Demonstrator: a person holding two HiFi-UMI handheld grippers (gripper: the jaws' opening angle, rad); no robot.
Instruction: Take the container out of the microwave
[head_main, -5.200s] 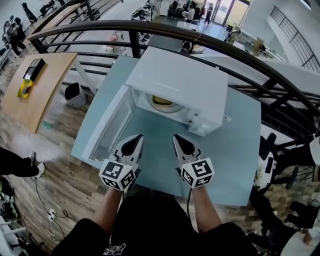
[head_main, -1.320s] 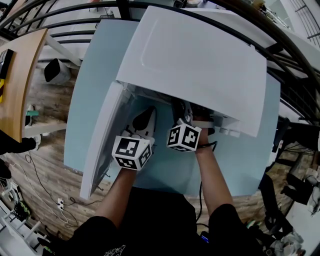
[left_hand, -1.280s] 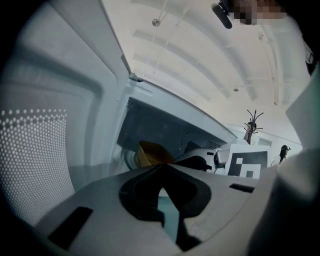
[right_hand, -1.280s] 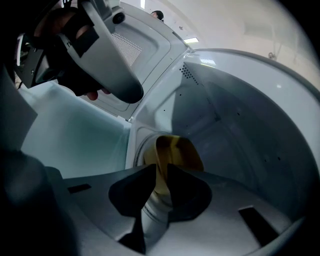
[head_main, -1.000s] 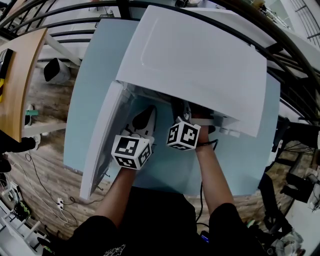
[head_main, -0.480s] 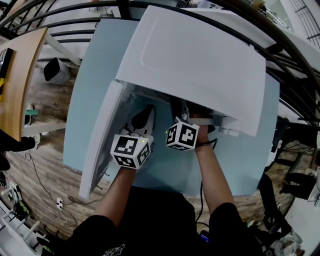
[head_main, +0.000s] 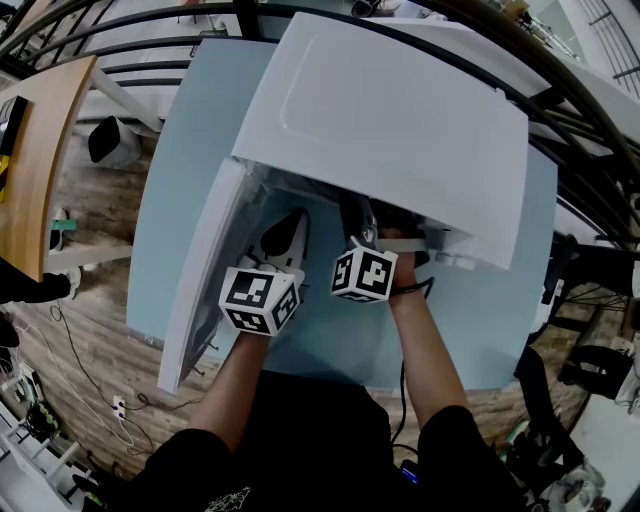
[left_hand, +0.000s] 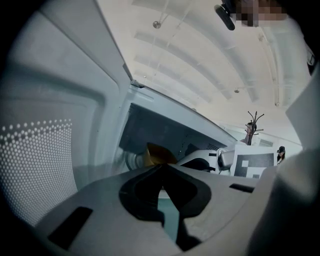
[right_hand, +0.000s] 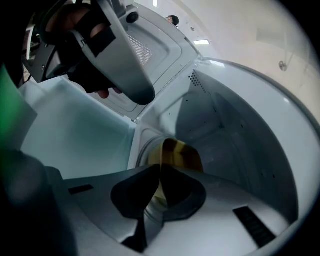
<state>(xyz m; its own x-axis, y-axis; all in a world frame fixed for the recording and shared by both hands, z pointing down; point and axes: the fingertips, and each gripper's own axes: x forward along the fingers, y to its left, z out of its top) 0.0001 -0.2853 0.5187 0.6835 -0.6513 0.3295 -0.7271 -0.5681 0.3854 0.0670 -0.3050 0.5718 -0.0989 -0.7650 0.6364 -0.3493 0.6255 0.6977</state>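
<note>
Inside microwave (head_main: 400, 110) cavity, right gripper (right_hand: 160, 169) jaws pinch container (right_hand: 182, 155) rim; left gripper (left_hand: 161, 166) jaws sit pressed together, empty. Next: pull container out level, w/o tipping.

The left forearm (head_main: 235, 385) and the right forearm (head_main: 420, 340), both bare, reached forward side by side, the right one stretched a little farther. The left gripper (head_main: 296, 216) pointed ahead with its jaws pressed together at the tips and nothing between them. The right gripper (head_main: 357, 222), just beside it and set deeper, had its jaws drawn in on the yellow wall of the container (right_hand: 182, 152).
</note>
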